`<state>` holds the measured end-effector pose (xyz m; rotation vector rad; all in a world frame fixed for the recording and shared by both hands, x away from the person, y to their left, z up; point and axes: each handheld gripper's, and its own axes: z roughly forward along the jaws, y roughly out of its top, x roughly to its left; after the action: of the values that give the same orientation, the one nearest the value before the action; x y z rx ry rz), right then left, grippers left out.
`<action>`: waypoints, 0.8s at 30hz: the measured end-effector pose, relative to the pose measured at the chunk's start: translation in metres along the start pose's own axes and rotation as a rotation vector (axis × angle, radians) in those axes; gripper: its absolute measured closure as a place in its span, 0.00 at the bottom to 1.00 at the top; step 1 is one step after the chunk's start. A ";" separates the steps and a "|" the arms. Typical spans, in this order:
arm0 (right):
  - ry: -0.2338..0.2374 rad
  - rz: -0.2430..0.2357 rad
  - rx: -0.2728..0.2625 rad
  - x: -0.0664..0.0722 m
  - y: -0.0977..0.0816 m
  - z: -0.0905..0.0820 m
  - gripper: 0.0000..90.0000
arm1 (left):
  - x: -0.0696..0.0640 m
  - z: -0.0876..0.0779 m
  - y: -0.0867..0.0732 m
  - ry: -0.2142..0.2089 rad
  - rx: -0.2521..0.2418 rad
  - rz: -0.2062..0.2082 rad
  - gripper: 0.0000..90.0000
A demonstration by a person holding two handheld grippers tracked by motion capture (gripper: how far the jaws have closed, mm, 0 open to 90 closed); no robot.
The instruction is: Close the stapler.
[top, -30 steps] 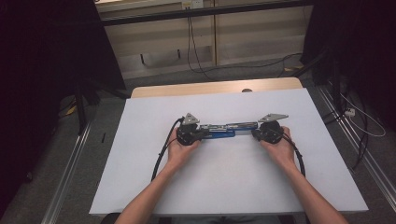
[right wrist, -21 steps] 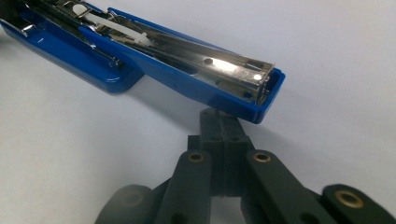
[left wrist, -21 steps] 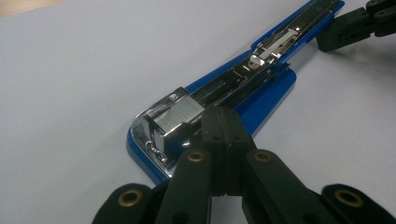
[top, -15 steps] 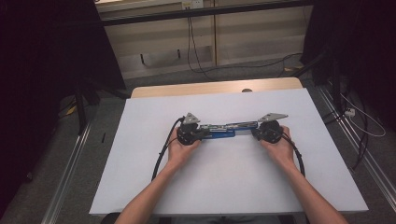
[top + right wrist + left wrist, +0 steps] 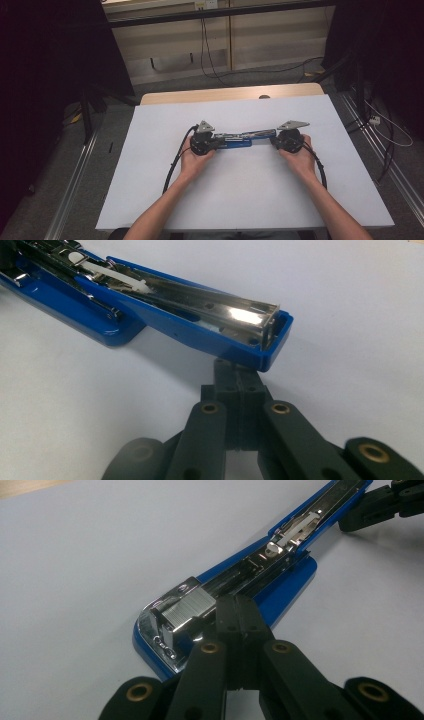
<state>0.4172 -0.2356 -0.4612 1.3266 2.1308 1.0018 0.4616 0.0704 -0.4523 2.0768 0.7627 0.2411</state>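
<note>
White sheet (image 5: 150, 165) is spread over a wooden table (image 5: 225, 94); grey floor, cables and dark curtains are seen behind. Opened blue stapler (image 5: 242, 139) lies mid-sheet between left gripper (image 5: 216, 142) and right gripper (image 5: 274, 141), both with jaws closed, nothing gripped, tips against the stapler's ends.

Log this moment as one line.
scene: opened blue stapler flat on white table | left tool: shut, at stapler's magazine end | right tool: shut, under raised top arm's tip

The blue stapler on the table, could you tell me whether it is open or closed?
Open: the stapler lies unfolded, its staple channel exposed.
</note>
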 end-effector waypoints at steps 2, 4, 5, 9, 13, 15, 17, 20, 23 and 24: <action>0.000 -0.001 -0.004 0.000 0.000 0.000 1.00 | 0.000 0.000 0.000 -0.002 -0.005 -0.008 1.00; 0.000 -0.002 -0.006 0.000 0.000 0.000 1.00 | 0.000 0.001 0.000 -0.006 -0.009 -0.016 1.00; -0.003 -0.003 -0.007 0.000 0.000 0.000 1.00 | 0.000 0.001 0.000 -0.004 -0.007 -0.010 1.00; 0.000 0.000 -0.013 0.001 0.001 0.000 1.00 | 0.000 0.001 0.000 -0.006 -0.007 -0.008 1.00; 0.009 0.008 -0.025 0.002 0.001 -0.001 1.00 | 0.000 0.001 0.000 -0.002 -0.007 -0.005 1.00; 0.011 0.007 -0.031 0.003 0.001 0.000 1.00 | -0.001 0.001 0.000 -0.001 -0.006 -0.005 1.00; 0.014 0.010 -0.036 0.003 0.001 0.000 1.00 | -0.001 0.001 0.000 -0.002 -0.006 -0.004 1.00; 0.017 0.014 -0.052 0.003 0.002 0.000 1.00 | -0.001 0.001 0.000 -0.002 -0.007 -0.004 1.00; 0.017 0.016 -0.066 0.003 0.002 0.000 1.00 | 0.000 0.001 0.000 -0.005 -0.008 -0.007 1.00; 0.019 0.020 -0.078 0.003 0.003 0.000 1.00 | 0.000 0.001 0.000 -0.003 -0.007 -0.004 1.00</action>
<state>0.4177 -0.2321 -0.4595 1.3082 2.0741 1.0979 0.4617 0.0695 -0.4529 2.0679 0.7634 0.2381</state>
